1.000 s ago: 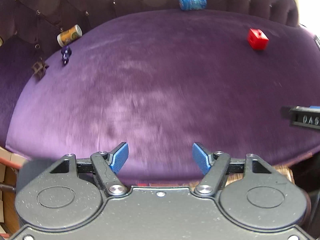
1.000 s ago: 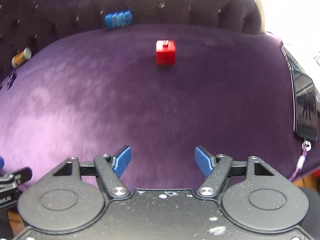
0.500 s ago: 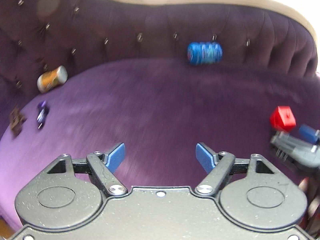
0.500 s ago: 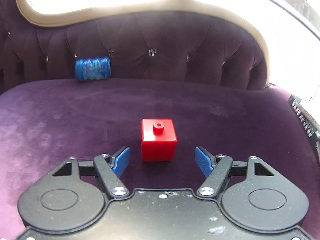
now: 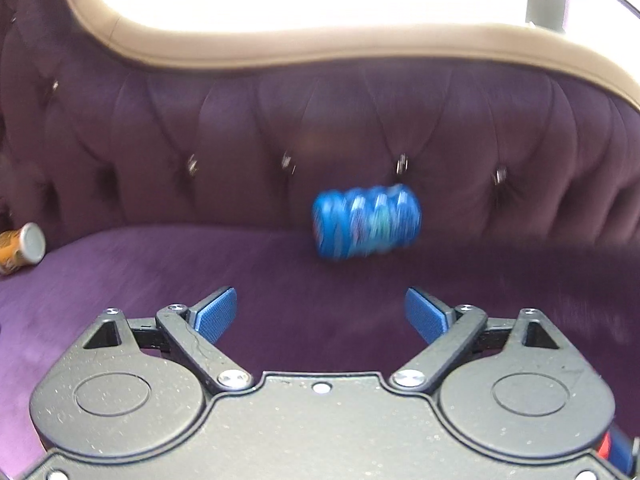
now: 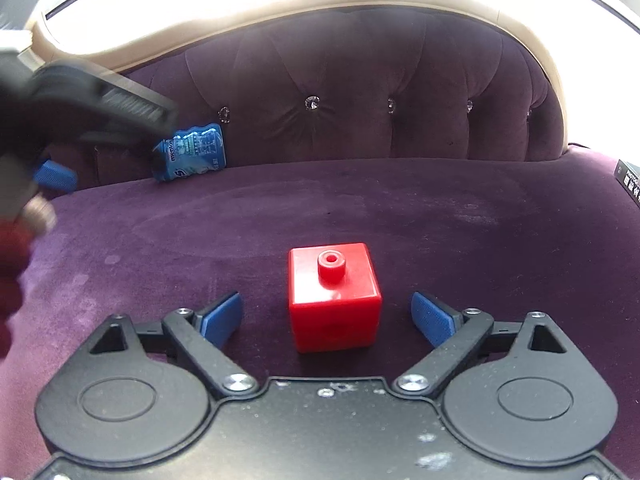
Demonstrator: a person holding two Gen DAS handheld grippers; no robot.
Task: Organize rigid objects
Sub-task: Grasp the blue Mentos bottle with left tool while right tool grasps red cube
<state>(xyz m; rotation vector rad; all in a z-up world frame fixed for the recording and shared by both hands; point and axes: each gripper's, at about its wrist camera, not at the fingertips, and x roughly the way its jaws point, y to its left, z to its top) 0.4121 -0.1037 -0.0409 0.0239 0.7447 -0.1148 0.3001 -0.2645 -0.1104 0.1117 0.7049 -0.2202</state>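
Two targets: the red plastic cube with a top stud [image 6: 334, 298] sits on the purple velvet seat [image 6: 440, 220] between your right gripper [image 6: 326, 316] pads, untouched, jaws just widened. Your left gripper [image 5: 320, 314], jaws also just widened and empty, faces the blue ribbed plastic bottle [image 5: 366, 227] lying against the tufted backrest [image 5: 240, 128].

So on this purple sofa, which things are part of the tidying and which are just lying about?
In the job:
- red block, between the right claw's open pads, untouched
- blue candy bottle, ahead of the open left claw
- orange can, probably next

Just there:
- purple sofa
- dark object at its right edge
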